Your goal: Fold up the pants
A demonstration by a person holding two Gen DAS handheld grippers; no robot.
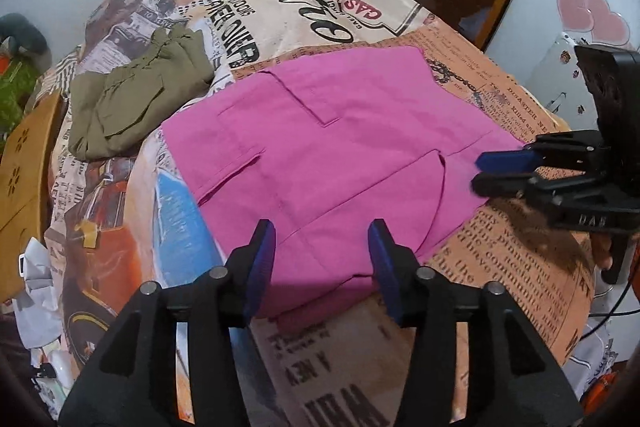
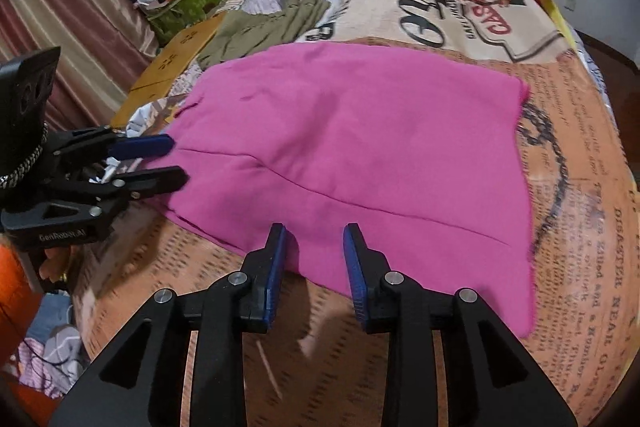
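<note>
Where the pink pants (image 1: pixel 320 155) lie folded flat on the newsprint-patterned bedspread (image 1: pixel 520 235), both grippers hang over their near edge. The left gripper (image 1: pixel 322 259) has its jaws parted about halfway; the blue pads (image 1: pixel 264 263) stand either side of the near hem with nothing pinched between them. In the right wrist view this gripper (image 2: pixel 176 163) comes in from the left, its fingertips at the pants' left edge. The right gripper (image 2: pixel 316 259) is open more narrowly, its pads (image 2: pixel 356 267) just over the near hem, gripping no cloth as far as the blurred view shows. From the left wrist view it (image 1: pixel 480 171) reaches in from the right, tips at the pants' right edge. A crumpled olive garment (image 1: pixel 132 99) sits beyond the pants, near their far left corner. A wooden board (image 2: pixel 176 59) lies beside the bed.
</note>
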